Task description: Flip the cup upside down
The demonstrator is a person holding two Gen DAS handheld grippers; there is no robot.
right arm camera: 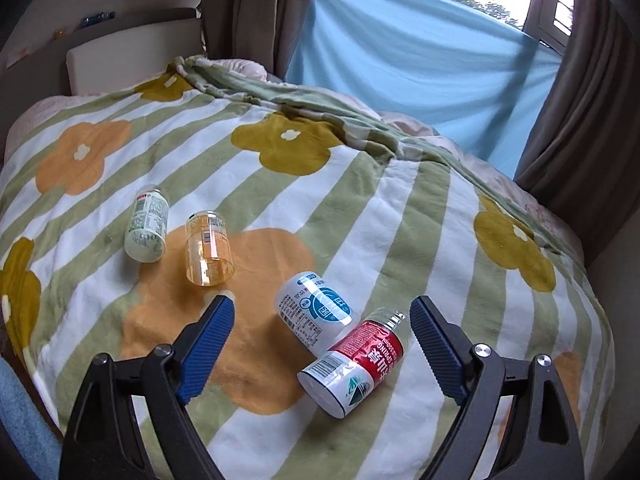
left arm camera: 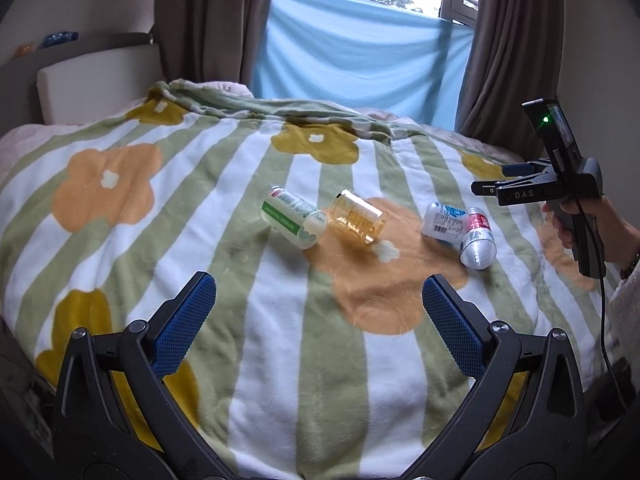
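Four cups cut from bottles lie on their sides on a striped flower blanket (left arm camera: 276, 364). From the left they are a green-labelled cup (left arm camera: 294, 218) (right arm camera: 147, 224), an amber see-through cup (left arm camera: 360, 218) (right arm camera: 208, 248), a blue-labelled white cup (left arm camera: 444, 220) (right arm camera: 316, 314) and a red-labelled clear cup (left arm camera: 478, 240) (right arm camera: 356, 364). The last two touch. My left gripper (left arm camera: 319, 284) hovers open in front of the amber cup, holding nothing. My right gripper (right arm camera: 321, 302) is open just above the blue and red cups, holding nothing; it also shows from the side (left arm camera: 490, 179).
The blanket (right arm camera: 420, 240) covers a bed with a padded headboard (left arm camera: 96, 80) at the back left. Brown curtains (left arm camera: 208, 20) and a light blue cloth (left arm camera: 360, 52) hang behind it. A hand (left arm camera: 576, 224) holds the right gripper's handle, with a cable (left arm camera: 604, 320) hanging down.
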